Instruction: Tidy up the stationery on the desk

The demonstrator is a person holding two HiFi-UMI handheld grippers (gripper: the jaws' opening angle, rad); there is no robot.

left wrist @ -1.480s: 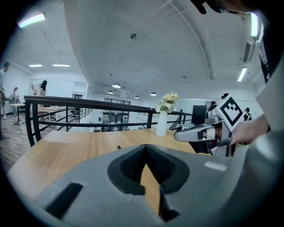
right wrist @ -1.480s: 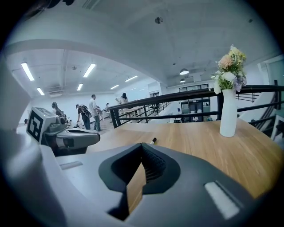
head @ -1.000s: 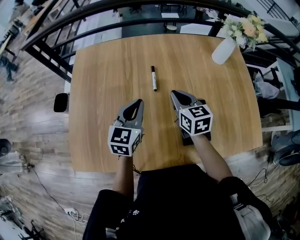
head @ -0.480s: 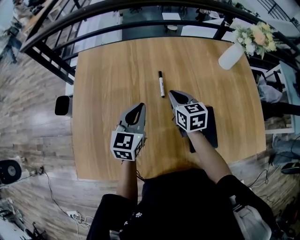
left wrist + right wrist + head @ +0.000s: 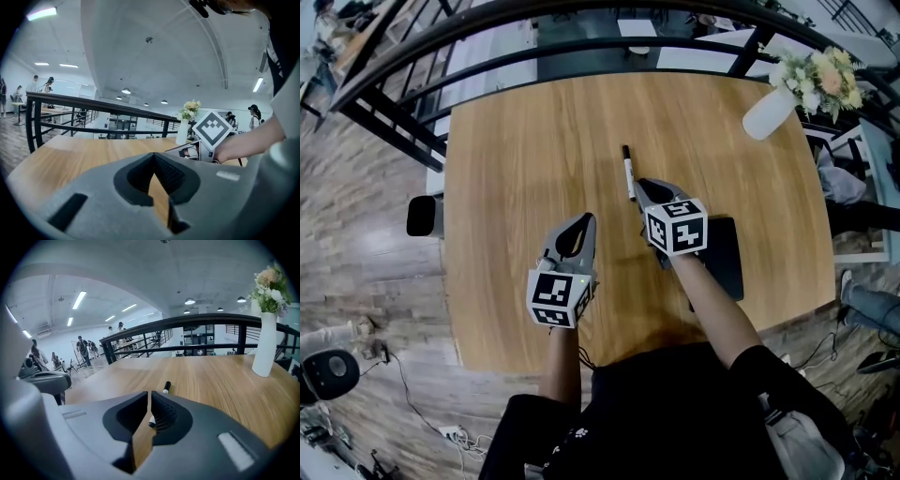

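Note:
A black-and-white marker (image 5: 628,172) lies on the wooden desk (image 5: 516,159), pointing away from me. My right gripper (image 5: 645,186) hovers with its tips right beside the marker's near end. Its jaws have just been opening and stand a narrow slit apart, with nothing between them. In the right gripper view the marker (image 5: 164,388) lies just beyond the right gripper (image 5: 149,397). My left gripper (image 5: 586,219) is shut and empty, to the left of the marker and nearer to me. The left gripper (image 5: 153,156) shows its tips together over bare wood.
A flat black case (image 5: 727,258) lies on the desk by my right forearm. A white vase (image 5: 769,112) with flowers stands at the far right corner. A black railing (image 5: 581,42) runs behind the desk's far edge.
Both grippers have moved forward over the desk. The right one has come down to the marker's near end; it was well short of it before.

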